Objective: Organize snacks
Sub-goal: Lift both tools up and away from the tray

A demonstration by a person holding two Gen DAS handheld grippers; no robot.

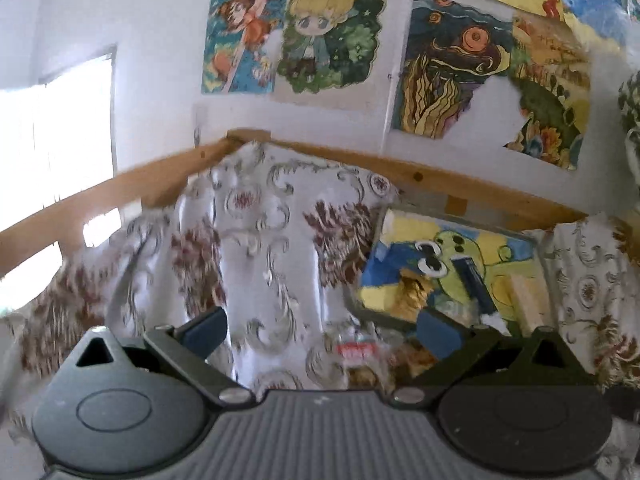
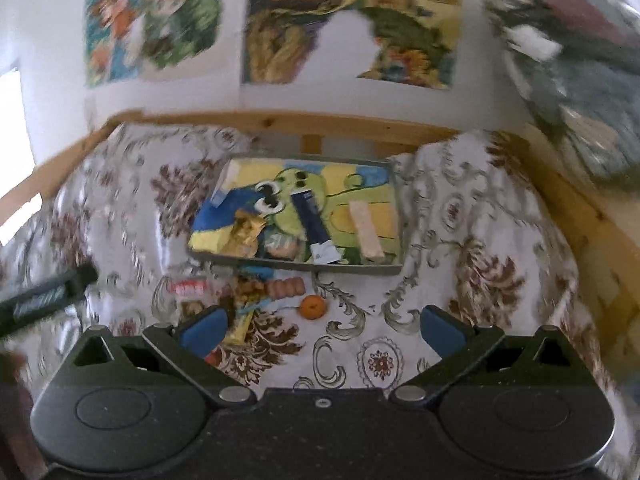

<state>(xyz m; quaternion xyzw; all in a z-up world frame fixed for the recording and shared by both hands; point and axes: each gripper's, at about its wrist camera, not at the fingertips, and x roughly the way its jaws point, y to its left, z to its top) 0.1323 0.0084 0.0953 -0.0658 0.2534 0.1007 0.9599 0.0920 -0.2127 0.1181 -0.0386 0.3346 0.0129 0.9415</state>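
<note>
Both views are motion-blurred, the right wrist view more so.

My right gripper (image 2: 320, 330) stands wide open with nothing between the blue pads (image 2: 204, 330). It hangs above the patterned cloth (image 2: 460, 216) that covers the tabletop.

Ahead of it lies a tray (image 2: 394, 240) with a painted cartoon bottom in yellow, green and blue. In the tray I see:
- a gold-wrapped snack (image 2: 245, 232) at the near left
- a dark blue stick packet (image 2: 310, 220) in the middle, lying lengthwise with a white end toward me
- a pale bar (image 2: 366, 230) to the right of it
- a small clear-wrapped item at the near rim, too blurred to name

On the cloth just in front of the tray sits a loose cluster of snacks:
- a red-and-white packet (image 2: 188, 288)
- a row of brownish rounds in clear wrap (image 2: 286, 288)
- a yellow wrapper (image 2: 240, 328) just beside my left pad
- a small orange fruit (image 2: 313, 306), set a little apart to the right

My left gripper (image 1: 320, 332) is also wide open and empty. It shows in the right wrist view as a dark shape at the left edge (image 2: 44, 300). From its own camera the tray (image 1: 372, 312) lies ahead and to the right, and the red-and-white packet (image 1: 356, 352) sits near, low between the fingers but not touched by either.

A wooden rail (image 1: 440, 180) runs behind the cloth. Coloured drawings (image 1: 332, 36) hang on the white wall above it.
</note>
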